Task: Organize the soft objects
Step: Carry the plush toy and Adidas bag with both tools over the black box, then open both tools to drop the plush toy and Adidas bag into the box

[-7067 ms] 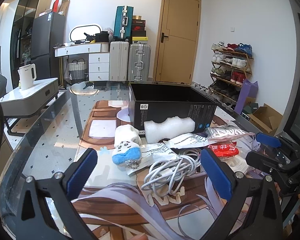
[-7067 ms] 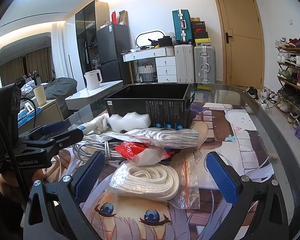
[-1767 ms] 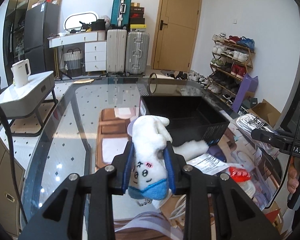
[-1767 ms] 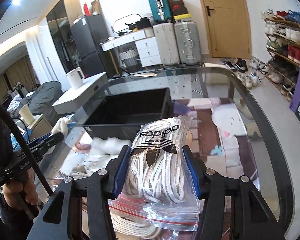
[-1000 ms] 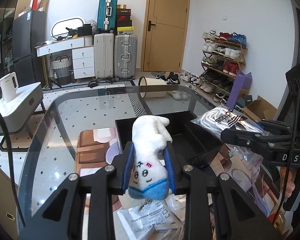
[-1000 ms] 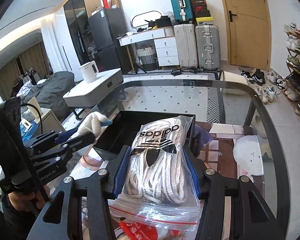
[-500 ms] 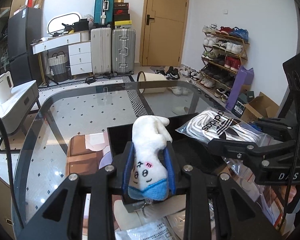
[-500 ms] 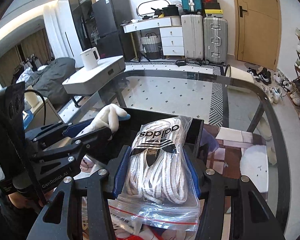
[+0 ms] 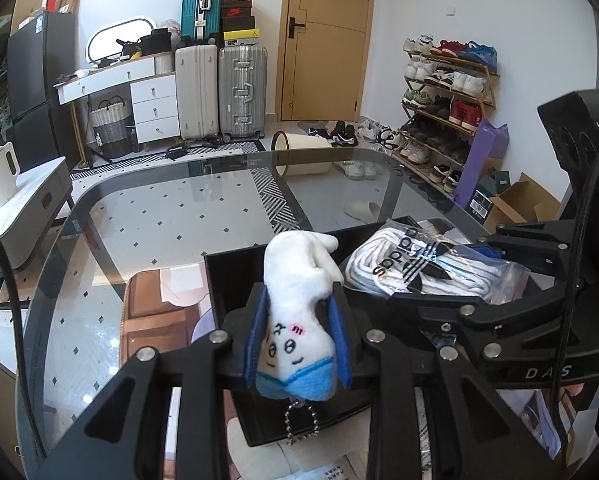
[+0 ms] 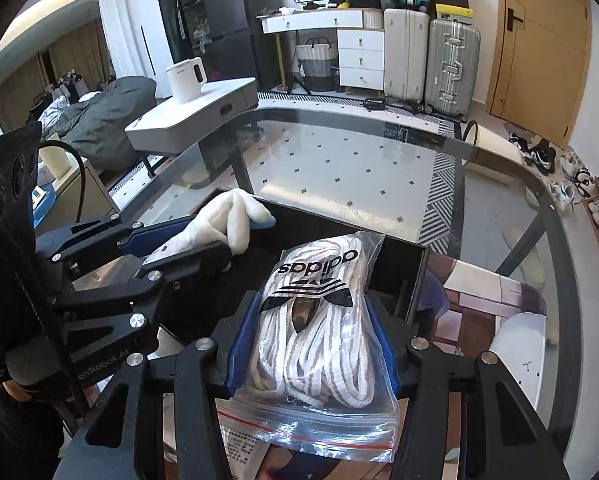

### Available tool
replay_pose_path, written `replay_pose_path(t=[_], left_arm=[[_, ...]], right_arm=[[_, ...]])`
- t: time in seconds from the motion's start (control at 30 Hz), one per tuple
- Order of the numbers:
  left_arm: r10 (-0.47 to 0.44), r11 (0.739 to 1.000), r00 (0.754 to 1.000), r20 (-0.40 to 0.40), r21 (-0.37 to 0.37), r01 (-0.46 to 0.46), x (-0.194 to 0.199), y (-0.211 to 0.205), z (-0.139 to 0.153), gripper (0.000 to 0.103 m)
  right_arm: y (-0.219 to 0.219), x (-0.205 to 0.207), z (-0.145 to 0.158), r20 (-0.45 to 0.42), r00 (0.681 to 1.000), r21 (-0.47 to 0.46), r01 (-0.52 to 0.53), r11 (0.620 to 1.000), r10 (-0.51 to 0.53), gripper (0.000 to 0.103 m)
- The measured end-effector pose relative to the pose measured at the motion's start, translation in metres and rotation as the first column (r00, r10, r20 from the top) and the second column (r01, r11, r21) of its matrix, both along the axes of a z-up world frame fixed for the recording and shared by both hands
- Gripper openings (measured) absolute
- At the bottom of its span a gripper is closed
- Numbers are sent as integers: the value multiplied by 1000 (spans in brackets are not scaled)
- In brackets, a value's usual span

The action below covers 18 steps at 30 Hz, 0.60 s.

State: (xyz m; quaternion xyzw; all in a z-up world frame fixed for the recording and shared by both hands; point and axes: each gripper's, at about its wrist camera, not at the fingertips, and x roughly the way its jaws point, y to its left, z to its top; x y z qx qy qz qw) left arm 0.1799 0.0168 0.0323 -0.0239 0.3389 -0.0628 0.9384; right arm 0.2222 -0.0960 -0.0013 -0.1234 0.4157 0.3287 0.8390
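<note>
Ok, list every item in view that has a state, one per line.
Plush toy: clamped in left gripper, over the box.
Bag of laces: sealed, clamped in right gripper, over the box.
Black box: open-topped, on the glass table.
Door: shut.

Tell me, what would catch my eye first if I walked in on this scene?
Probably the little white plush toy with a drawn face, pinched upside down in the left gripper above an open black box on the glass table. Right beside it, the right gripper squeezes a clear zip bag of white laces over the same box.
</note>
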Motion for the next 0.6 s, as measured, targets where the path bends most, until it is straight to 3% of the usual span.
replay_pose_path(t=[0.27,0.47,0.6], left_arm=[[-22,999,999,-27,30,23,7,-9,-12,29],[-30,998,999,-27,52,31,8,-11,-9,31],[-24,999,1000,-15,47,25,3,-10,-4,57]], right_arm=[[5,16,-12,-35,999,-17,-20,1000,19,52],[9,19,-12,-14,999,-43,-50,998,49,56],[-1,8,5,98,994,-21,-37,999,39,74]])
